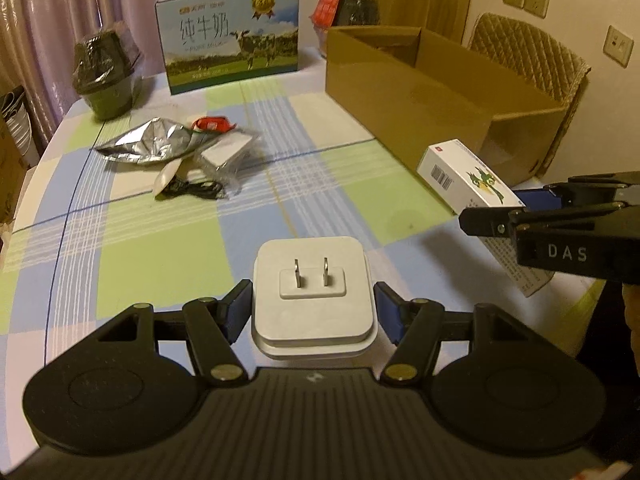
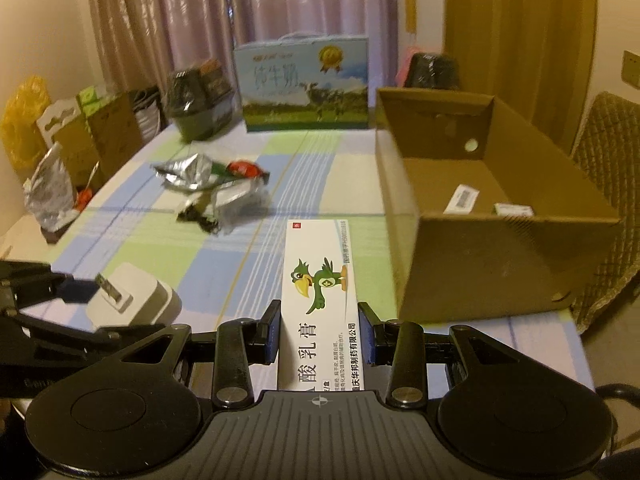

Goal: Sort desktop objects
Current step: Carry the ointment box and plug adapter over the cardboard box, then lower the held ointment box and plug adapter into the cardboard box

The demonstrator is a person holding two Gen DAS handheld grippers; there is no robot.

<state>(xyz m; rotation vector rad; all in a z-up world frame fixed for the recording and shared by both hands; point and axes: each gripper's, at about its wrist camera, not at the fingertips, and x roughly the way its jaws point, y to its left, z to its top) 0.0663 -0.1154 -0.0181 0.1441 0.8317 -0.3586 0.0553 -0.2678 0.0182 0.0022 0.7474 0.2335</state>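
The left claw (image 1: 312,308) grips a white plug adapter (image 1: 312,292); the right claw (image 2: 318,330) clamps a medicine carton (image 2: 318,280), above the bench (image 1: 160,240). Cardboard box (image 2: 500,264) at two o'clock: clear its near wall before releasing.

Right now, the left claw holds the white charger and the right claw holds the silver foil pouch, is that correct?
Not quite: the right claw holds the white medicine box, as the right wrist view shows. The silver foil pouch lies on the table. The left claw does hold the white charger.
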